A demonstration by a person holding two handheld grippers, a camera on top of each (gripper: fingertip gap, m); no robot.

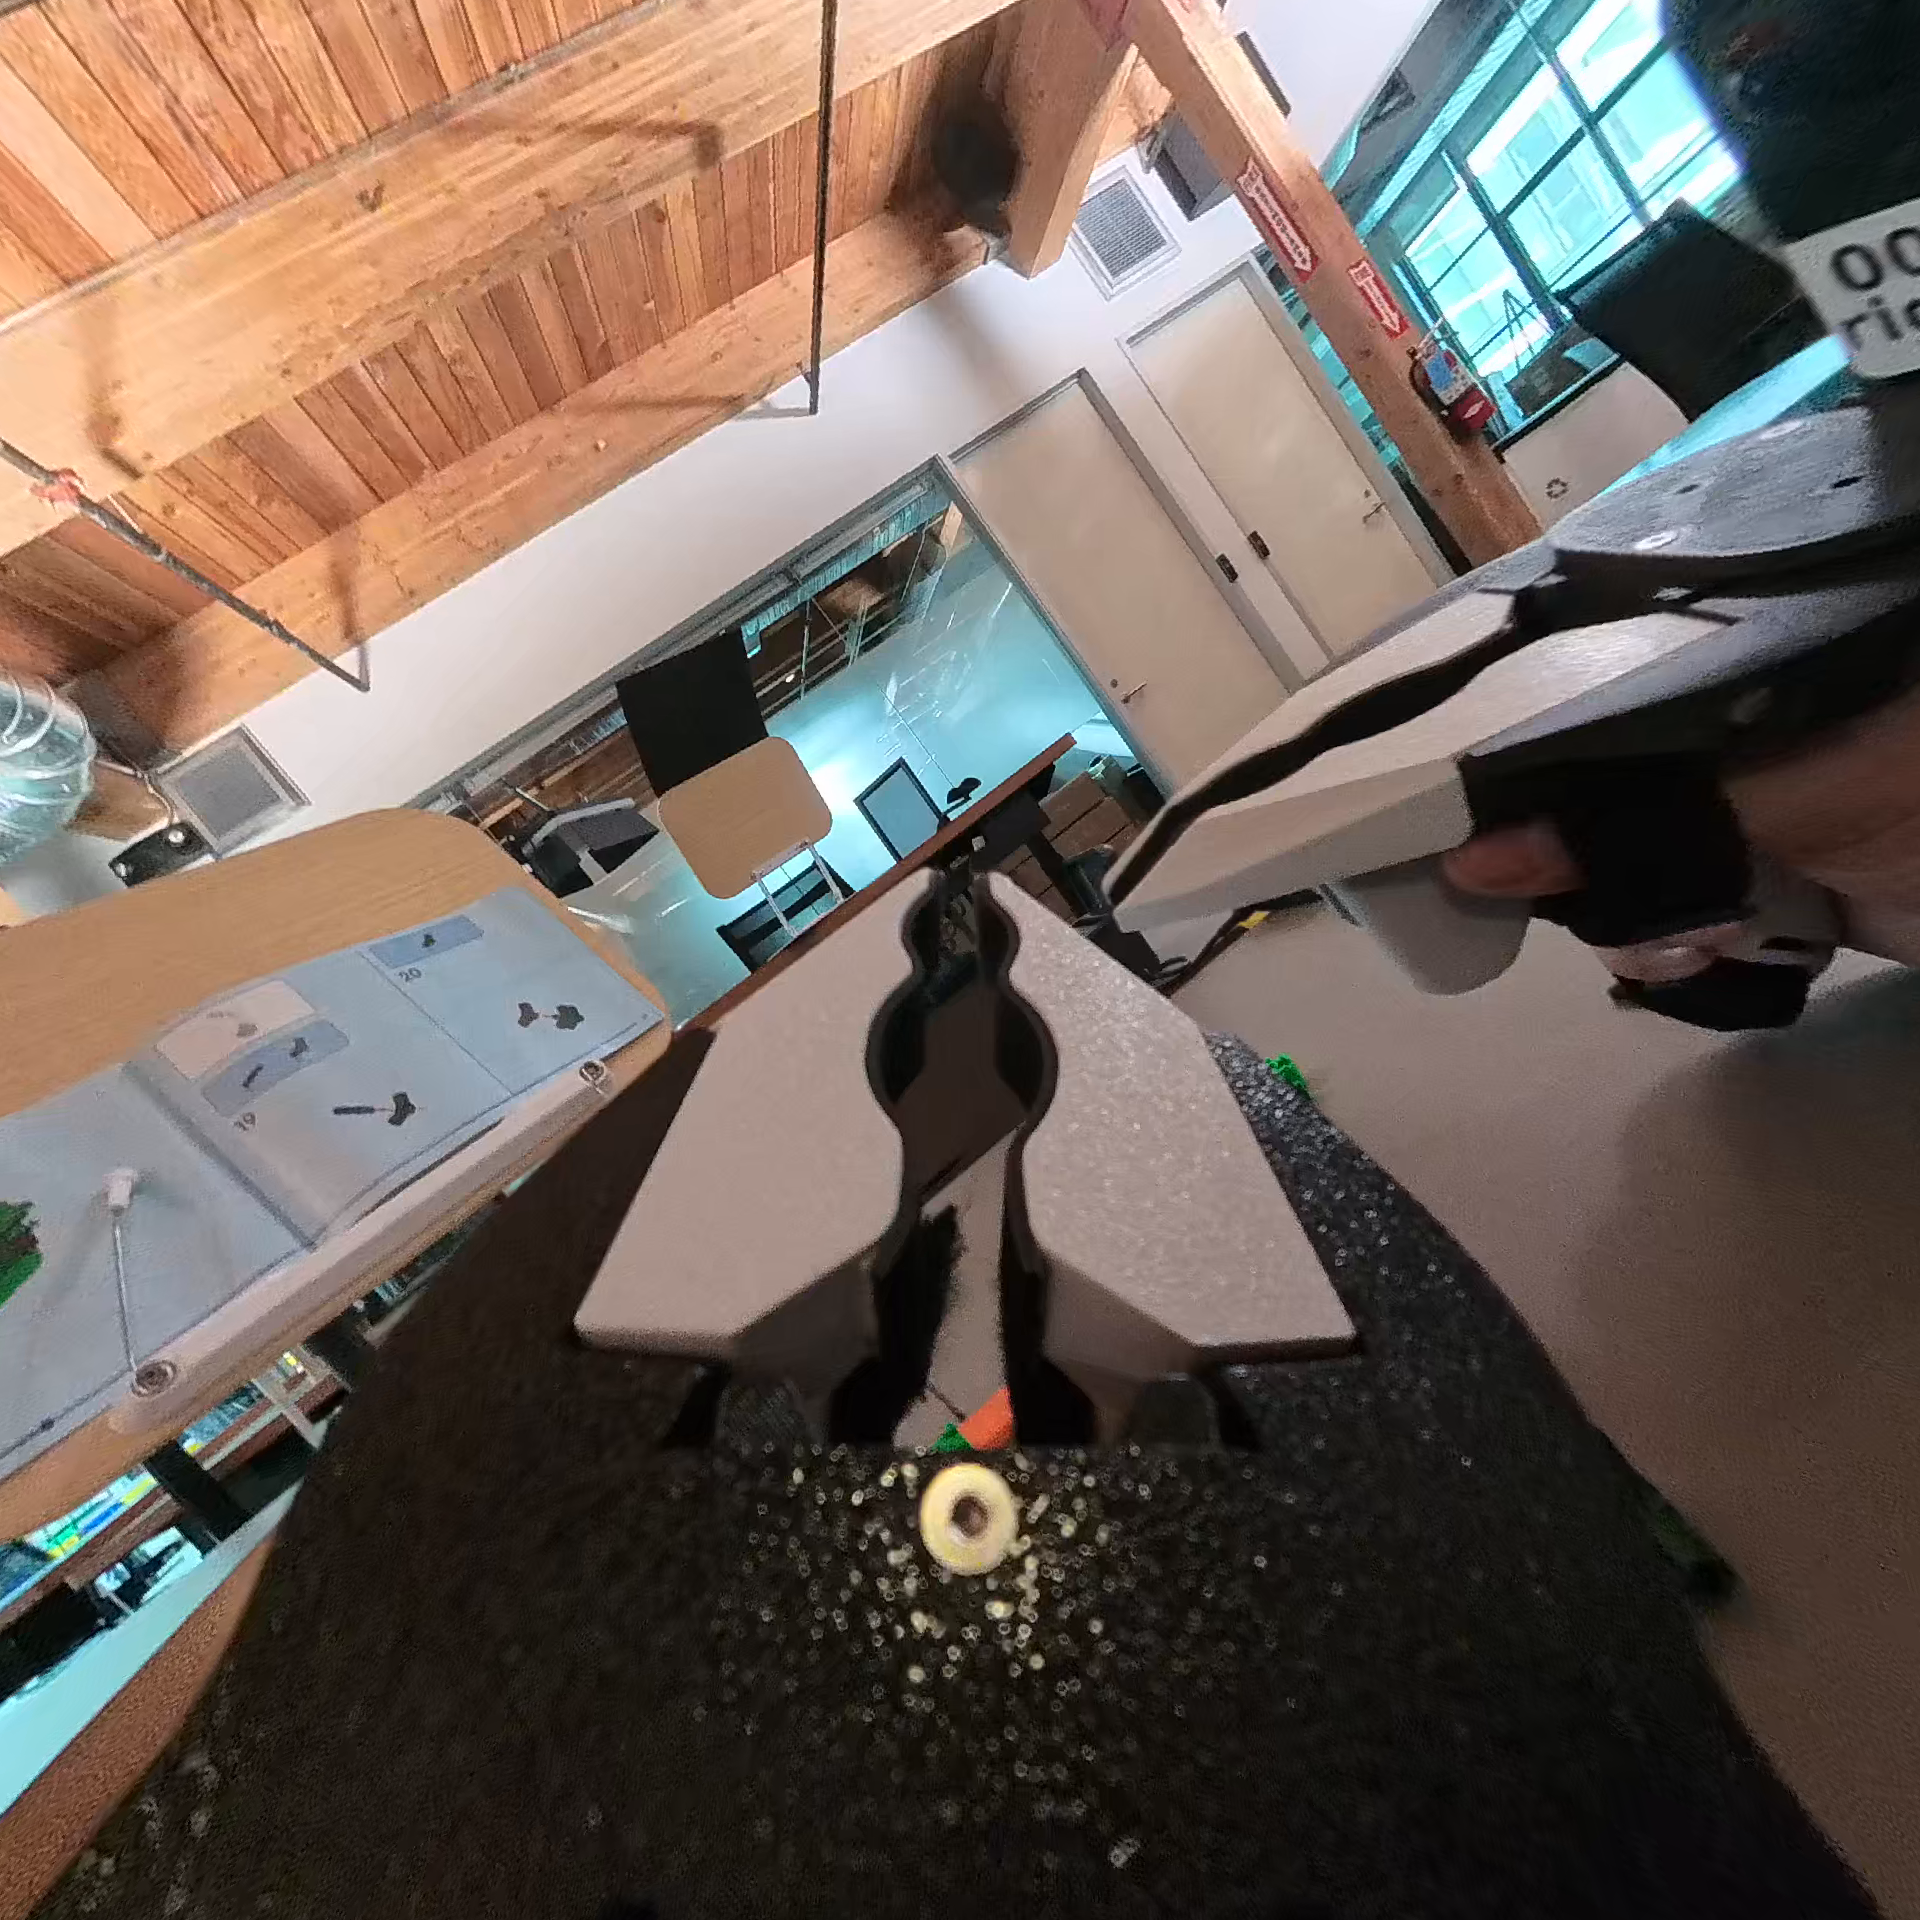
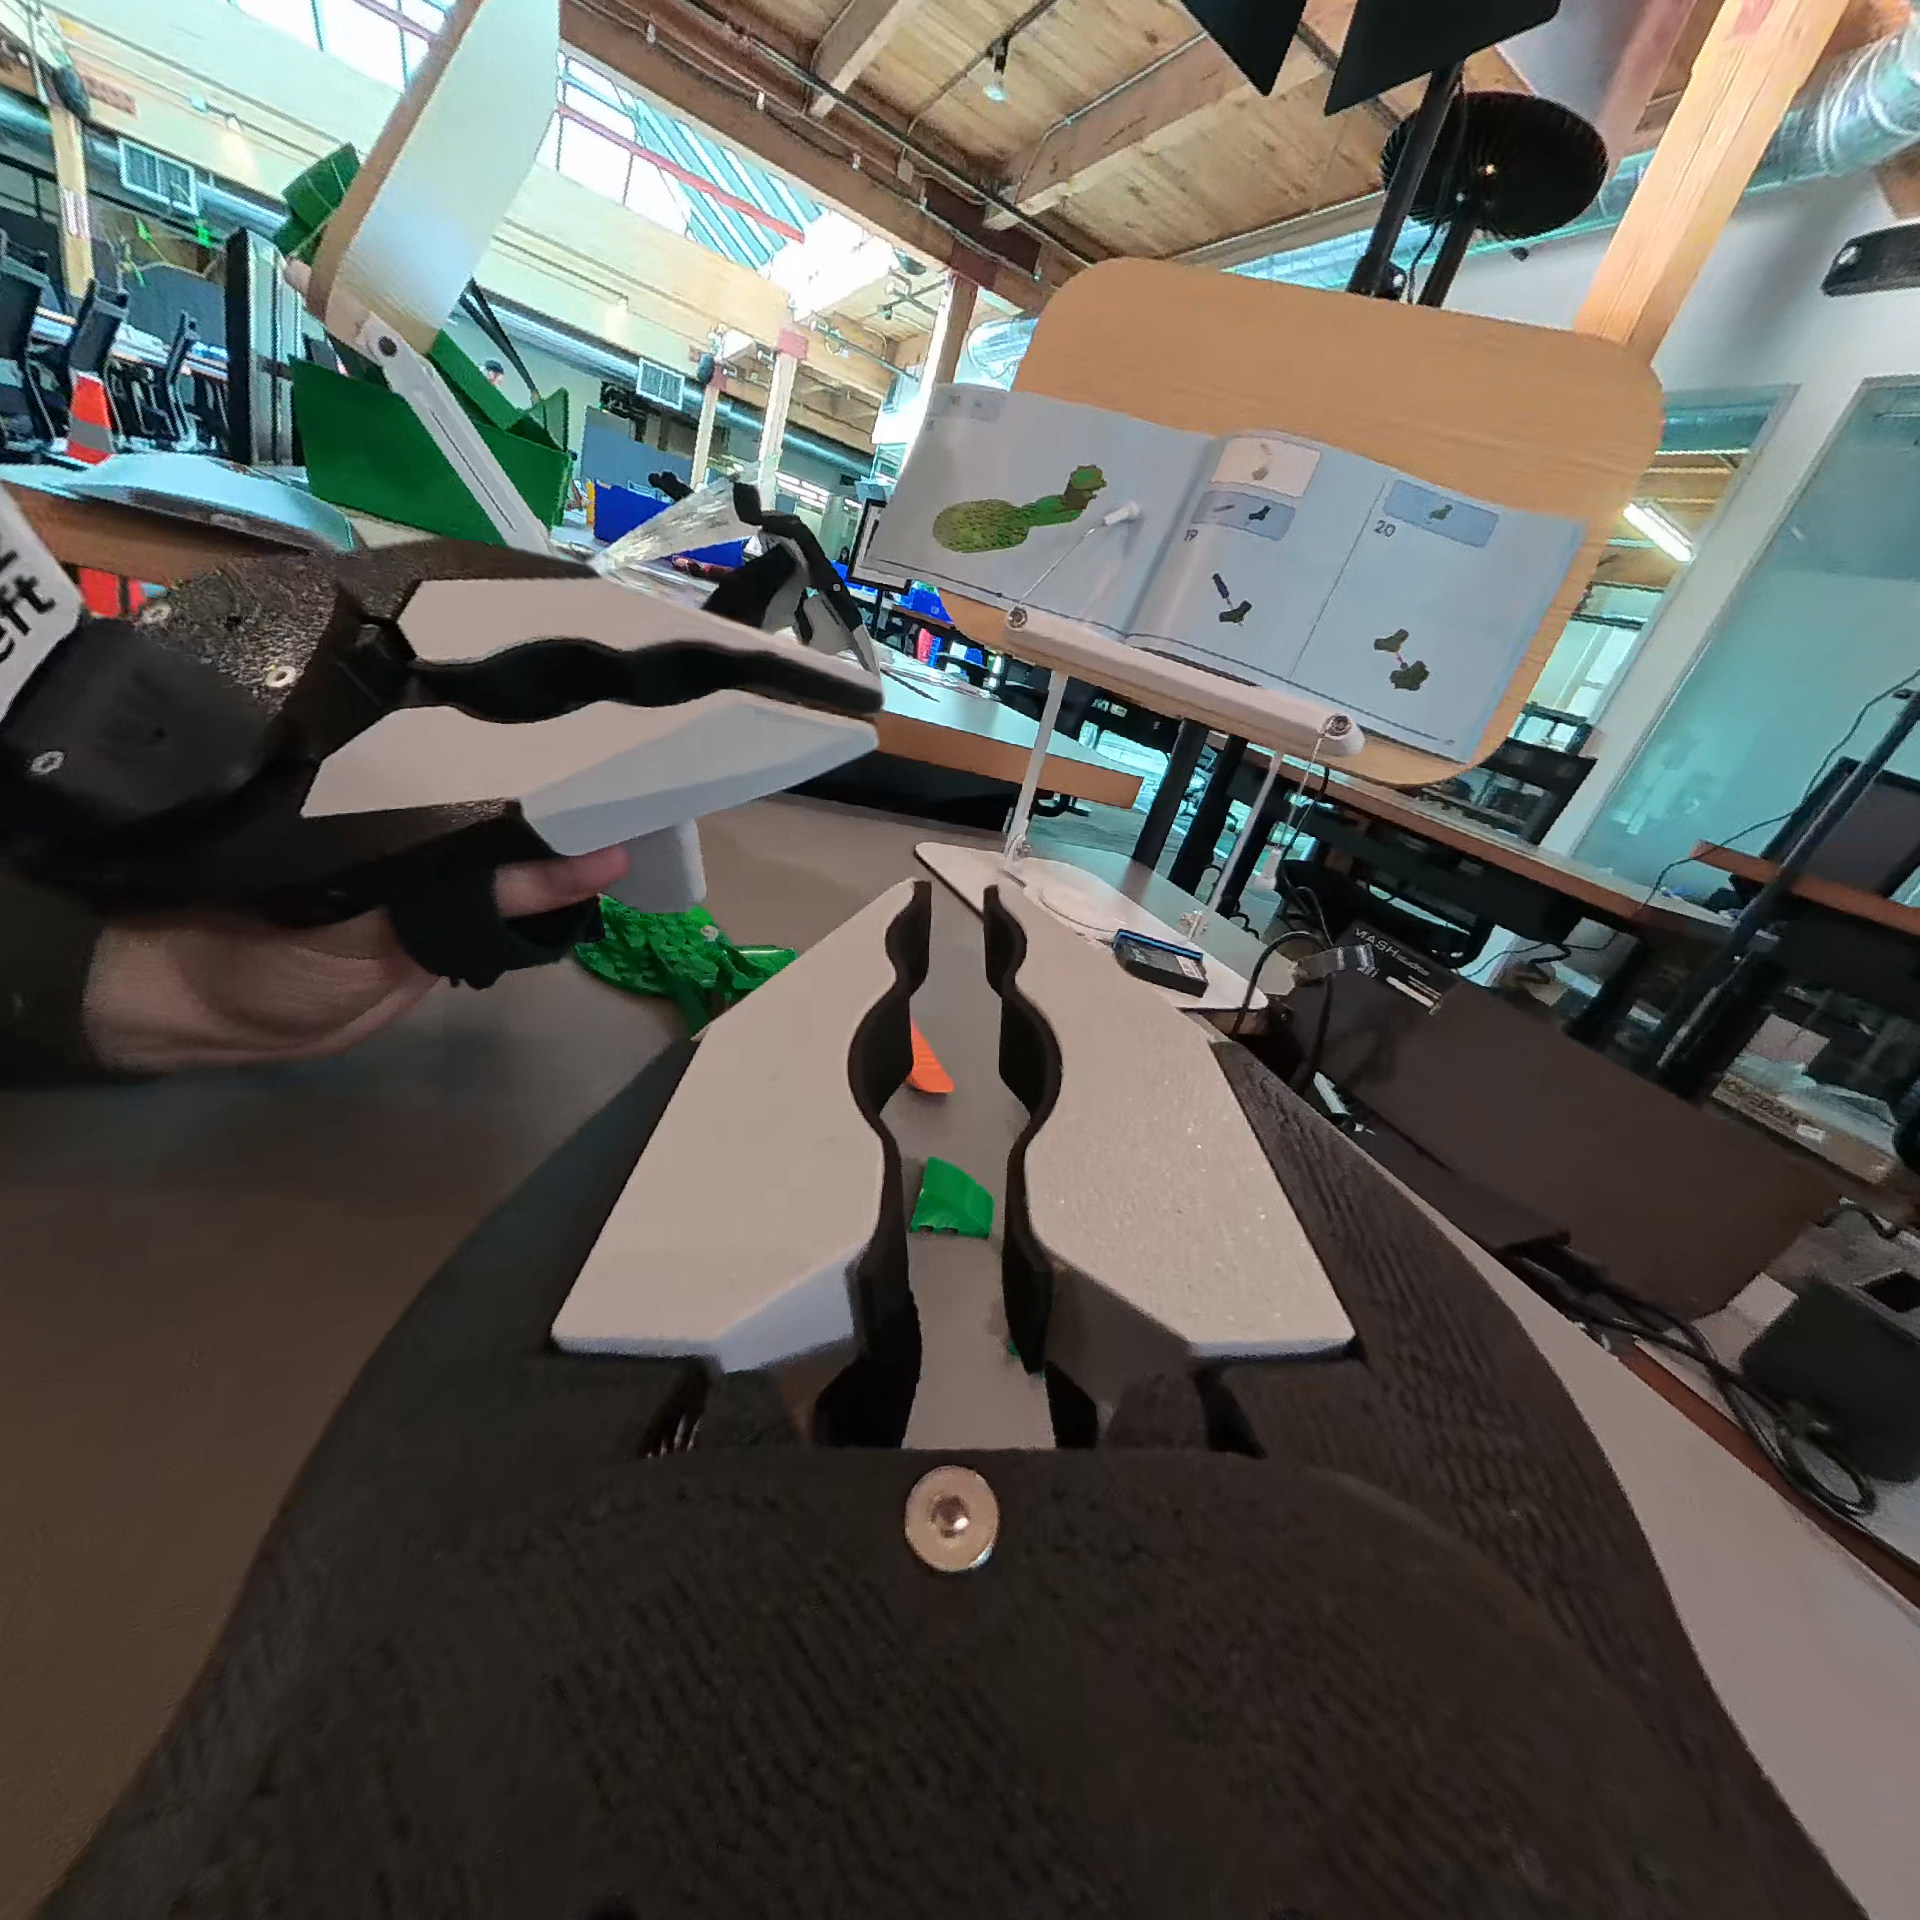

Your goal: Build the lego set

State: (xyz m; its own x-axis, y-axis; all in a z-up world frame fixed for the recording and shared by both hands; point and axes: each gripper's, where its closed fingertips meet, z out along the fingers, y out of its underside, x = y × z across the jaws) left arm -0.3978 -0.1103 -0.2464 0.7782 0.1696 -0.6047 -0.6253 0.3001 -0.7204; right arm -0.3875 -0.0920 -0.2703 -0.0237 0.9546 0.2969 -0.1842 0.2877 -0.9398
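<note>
My left gripper (image 1: 961, 894) is raised off the table, its tips closed on what looks like a small black lego piece (image 1: 956, 909). In the right wrist view it (image 2: 871, 707) hangs at the left in a gloved hand, above a green lego build (image 2: 675, 961). My right gripper (image 2: 956, 904) is slightly open and empty, low over the grey table (image 2: 312, 1195). An orange piece (image 2: 928, 1070) and a green piece (image 2: 951, 1200) lie on the table, seen between its fingers. The right gripper (image 1: 1120, 899) also shows at the upper right of the left wrist view.
An open instruction booklet (image 2: 1247, 561) rests on a wooden stand behind the work area, and shows in the left wrist view (image 1: 312, 1049) too. A small dark box (image 2: 1158, 961) lies on the stand's base. A black case (image 2: 1507, 1091) and cables sit beyond the table's right edge.
</note>
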